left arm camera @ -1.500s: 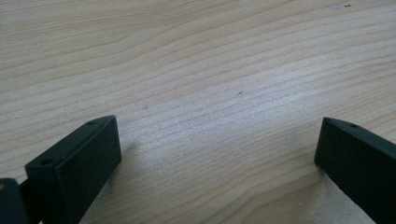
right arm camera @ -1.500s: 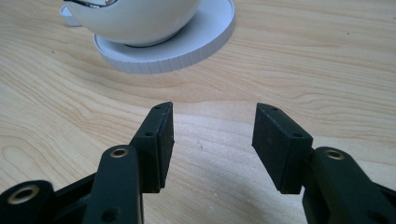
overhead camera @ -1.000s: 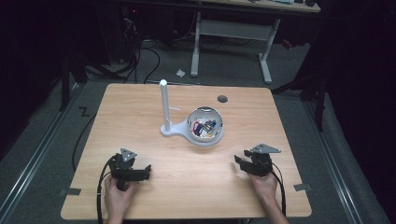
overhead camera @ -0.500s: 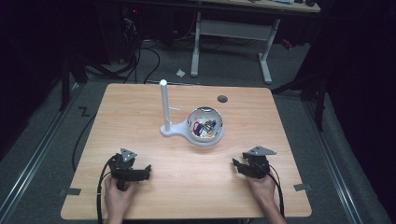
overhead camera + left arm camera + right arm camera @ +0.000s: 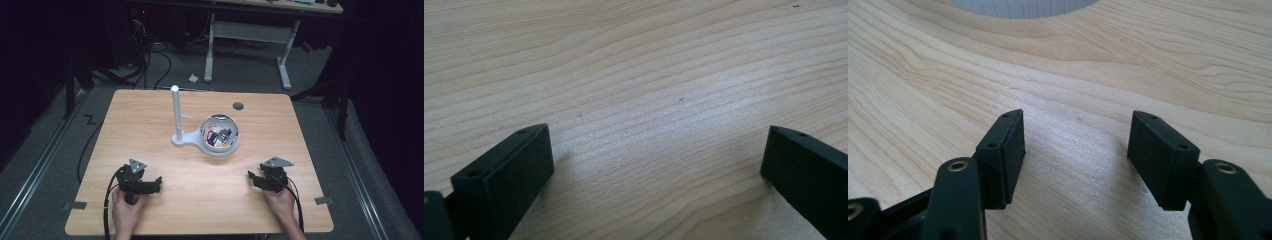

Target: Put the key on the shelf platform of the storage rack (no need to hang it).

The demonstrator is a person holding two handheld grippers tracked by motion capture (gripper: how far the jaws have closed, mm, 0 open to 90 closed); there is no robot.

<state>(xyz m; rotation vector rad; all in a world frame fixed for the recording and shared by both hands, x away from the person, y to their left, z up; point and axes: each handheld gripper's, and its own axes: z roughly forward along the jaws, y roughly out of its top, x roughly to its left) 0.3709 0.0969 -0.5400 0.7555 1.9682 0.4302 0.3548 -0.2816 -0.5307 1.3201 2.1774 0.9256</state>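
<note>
A white bowl (image 5: 219,149) with several small coloured items inside stands mid-table, joined to a white base with an upright white post (image 5: 176,112). My left gripper (image 5: 157,183) rests on the table at the near left, its jaws wide apart over bare wood (image 5: 659,145). At the near right, my right gripper (image 5: 250,176) lies low on the table; its jaws have just been opening and hold nothing between them (image 5: 1075,145). The bowl's pale rim (image 5: 1023,7) shows at the top of the right gripper view.
The wooden table (image 5: 150,125) has a dark round grommet hole (image 5: 238,105) near its far edge. Cables trail from both grippers off the near edge. Dark floor, loose cables and another desk's white legs (image 5: 285,65) lie beyond.
The right gripper has shifted slightly left on the table. The left gripper, the bowl and the post stand as before.
</note>
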